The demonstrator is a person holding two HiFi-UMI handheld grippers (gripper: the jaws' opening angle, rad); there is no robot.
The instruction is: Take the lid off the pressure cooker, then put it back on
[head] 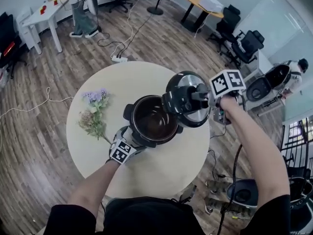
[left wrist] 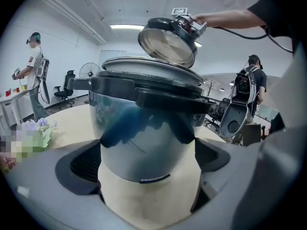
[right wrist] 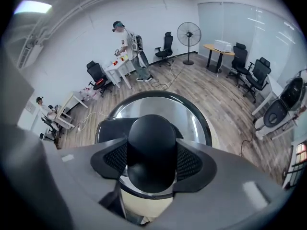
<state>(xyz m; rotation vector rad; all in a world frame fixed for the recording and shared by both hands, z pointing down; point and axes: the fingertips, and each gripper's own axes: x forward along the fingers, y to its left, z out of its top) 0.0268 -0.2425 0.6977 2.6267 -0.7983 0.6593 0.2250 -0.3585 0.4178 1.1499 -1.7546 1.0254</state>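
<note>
The open steel pressure cooker pot (head: pixel 151 121) stands in the middle of the round table (head: pixel 161 175). Its lid (head: pixel 188 106) hangs tilted above the pot's right rim. My right gripper (head: pixel 203 94) is shut on the lid's black knob (right wrist: pixel 152 147), with a pad pressed on each side. The lid's shiny top (right wrist: pixel 187 114) shows past the knob. My left gripper (head: pixel 124 148) sits low at the pot's near-left side, under a black handle (left wrist: pixel 163 99). Its jaws are open, the pot wall (left wrist: pixel 144 147) between the pads (left wrist: pixel 79 164). From there the lid (left wrist: pixel 168 44) shows overhead.
A bunch of flowers (head: pixel 94 109) lies on the table's left part. A person (head: pixel 80 9) stands by a white desk at the back left, another (head: pixel 296 75) at the right. Office chairs (head: pixel 244 43), a fan and floor cables (head: pixel 119 58) surround the table.
</note>
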